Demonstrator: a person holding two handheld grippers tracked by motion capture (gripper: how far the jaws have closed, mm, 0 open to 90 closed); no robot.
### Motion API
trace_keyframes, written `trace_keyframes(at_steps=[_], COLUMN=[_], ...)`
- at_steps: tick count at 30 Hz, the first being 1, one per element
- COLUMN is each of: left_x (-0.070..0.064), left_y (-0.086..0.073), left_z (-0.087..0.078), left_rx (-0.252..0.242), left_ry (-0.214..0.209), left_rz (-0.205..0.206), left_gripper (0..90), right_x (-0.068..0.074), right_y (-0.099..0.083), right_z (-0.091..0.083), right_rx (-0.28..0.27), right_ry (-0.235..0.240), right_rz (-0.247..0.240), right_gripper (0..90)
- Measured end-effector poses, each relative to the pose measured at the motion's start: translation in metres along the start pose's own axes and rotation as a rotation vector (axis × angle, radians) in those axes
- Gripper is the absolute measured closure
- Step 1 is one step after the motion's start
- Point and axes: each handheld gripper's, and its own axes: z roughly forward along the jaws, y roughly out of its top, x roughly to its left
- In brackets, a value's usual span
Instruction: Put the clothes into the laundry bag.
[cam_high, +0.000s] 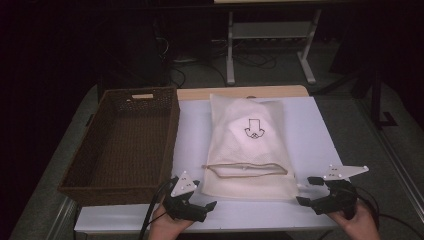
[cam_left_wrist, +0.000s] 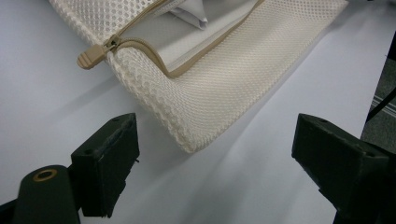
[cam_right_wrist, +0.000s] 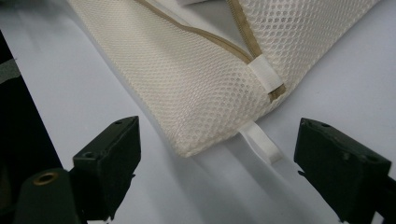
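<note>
Mesh laundry bag (cam_high: 248, 145) flat on surface (cam_high: 320, 140), zip gaping, near corners just ahead of each tool. Left tool (cam_high: 192, 204) and right tool (cam_high: 311, 196) both released, jaws wide. Step: approach. Next: likely each pinches its corner; basket (cam_high: 122, 142) beyond the left tool.

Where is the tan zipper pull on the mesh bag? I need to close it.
In the left gripper view, the tan zipper pull sits upper left at the zipper's end on the cream mesh laundry bag, just beyond the open left claw.

The high view looks forward and down from the near side; both gripper views, close above the worktop (cam_high: 320, 135), share the mesh laundry bag's (cam_high: 248, 145) near corners.
</note>
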Motion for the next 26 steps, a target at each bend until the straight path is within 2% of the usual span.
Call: trace_keyframes(at_steps=[12, 22, 26], left_x=[-0.002, -0.001, -0.001], left_y=[0.0, -0.001, -0.001], left_z=[-0.002, -0.001, 0.0], left_rx=[-0.015, -0.01, -0.007], left_ry=[0.007, 0.005, 0.005], left_rz=[0.023, 0.03, 0.031], left_gripper=[14.4, 14.5, 14.5], right_x=[0.005, 0.01, 0.011], right_y=[-0.004, -0.005, -0.004], right_z=[-0.001, 0.005, 0.004], right_rx=[-0.018, 0.017, 0.01], right_ry=[-0.019, -0.038, -0.042], right_rz=[-0.009, -0.037, -0.044], right_gripper=[13.6, 13.7, 13.7])
